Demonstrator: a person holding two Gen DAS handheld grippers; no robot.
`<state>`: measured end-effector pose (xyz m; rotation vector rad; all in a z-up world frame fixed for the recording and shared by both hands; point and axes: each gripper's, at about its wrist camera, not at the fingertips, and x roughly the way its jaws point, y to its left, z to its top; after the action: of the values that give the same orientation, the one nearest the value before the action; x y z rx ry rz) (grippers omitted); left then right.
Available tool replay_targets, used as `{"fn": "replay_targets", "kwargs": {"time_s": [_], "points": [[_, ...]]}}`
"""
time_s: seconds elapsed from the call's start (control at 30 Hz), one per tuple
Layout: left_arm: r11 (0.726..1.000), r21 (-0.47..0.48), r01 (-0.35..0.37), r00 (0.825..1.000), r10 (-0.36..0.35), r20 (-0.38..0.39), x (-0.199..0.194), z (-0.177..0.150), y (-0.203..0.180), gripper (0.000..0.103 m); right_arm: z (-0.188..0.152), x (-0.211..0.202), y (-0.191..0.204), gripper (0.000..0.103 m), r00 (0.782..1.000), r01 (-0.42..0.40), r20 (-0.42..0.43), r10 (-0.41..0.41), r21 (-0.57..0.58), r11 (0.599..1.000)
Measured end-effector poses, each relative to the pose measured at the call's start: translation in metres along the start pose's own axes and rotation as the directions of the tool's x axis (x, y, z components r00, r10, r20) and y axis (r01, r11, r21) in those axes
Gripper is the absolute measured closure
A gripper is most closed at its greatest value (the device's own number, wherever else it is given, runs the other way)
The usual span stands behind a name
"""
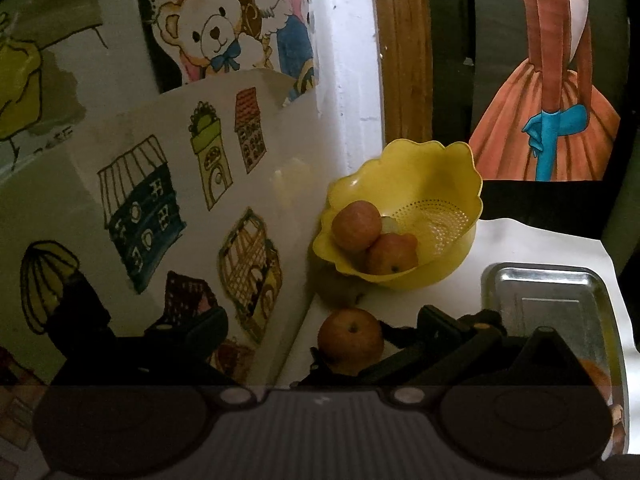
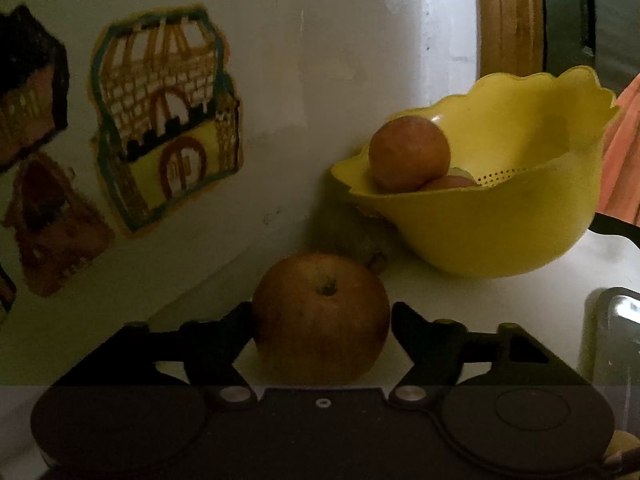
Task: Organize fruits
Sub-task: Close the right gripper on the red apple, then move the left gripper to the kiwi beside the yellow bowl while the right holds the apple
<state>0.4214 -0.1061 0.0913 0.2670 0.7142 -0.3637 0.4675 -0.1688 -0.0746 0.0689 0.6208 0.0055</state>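
A reddish apple [image 2: 320,316] rests on the white table by the wall. My right gripper [image 2: 322,312] is shut on it, one fingertip against each side. In the left wrist view the same apple [image 1: 350,338] lies ahead of my left gripper [image 1: 322,316], whose fingers stand wide open and hold nothing. Behind it sits a yellow scalloped colander bowl [image 1: 440,200] [image 2: 480,232], with two apples [image 1: 356,226] [image 1: 390,256] inside. A dull greenish fruit [image 2: 352,240] lies half hidden under the bowl's rim.
A wall with house drawings [image 1: 140,208] runs close along the left. A steel tray [image 1: 548,292] lies on the right of the table, and an orange fruit [image 1: 596,376] shows at its near edge. The table's far edge runs just behind the bowl.
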Motion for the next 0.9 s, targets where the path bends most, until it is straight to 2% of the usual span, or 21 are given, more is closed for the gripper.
{"fn": "replay_targets", "kwargs": {"time_s": [0.2, 0.43, 0.6, 0.9], "points": [[1.0, 0.012, 0.009, 1.0, -0.009, 0.002, -0.001, 0.003, -0.001, 0.0, -0.005, -0.009, 0.0, 0.032, 1.0, 0.014, -0.001, -0.014, 0.008, 1.0], [0.999, 0.003, 0.045, 0.999, -0.045, -0.012, 0.006, 0.011, -0.004, 0.0, -0.032, -0.065, 0.004, 0.032, 0.998, -0.018, -0.062, 0.019, 0.011, 1.0], [0.998, 0.041, 0.053, 0.997, -0.051, -0.05, 0.031, 0.009, -0.016, 0.001, -0.048, -0.105, 0.004, 0.032, 0.994, -0.052, -0.097, 0.056, 0.045, 0.998], [0.994, 0.095, 0.047, 0.998, -0.042, -0.057, 0.086, 0.004, -0.03, 0.002, -0.066, -0.157, -0.008, 0.032, 0.993, -0.11, -0.053, 0.107, -0.047, 0.993]]}}
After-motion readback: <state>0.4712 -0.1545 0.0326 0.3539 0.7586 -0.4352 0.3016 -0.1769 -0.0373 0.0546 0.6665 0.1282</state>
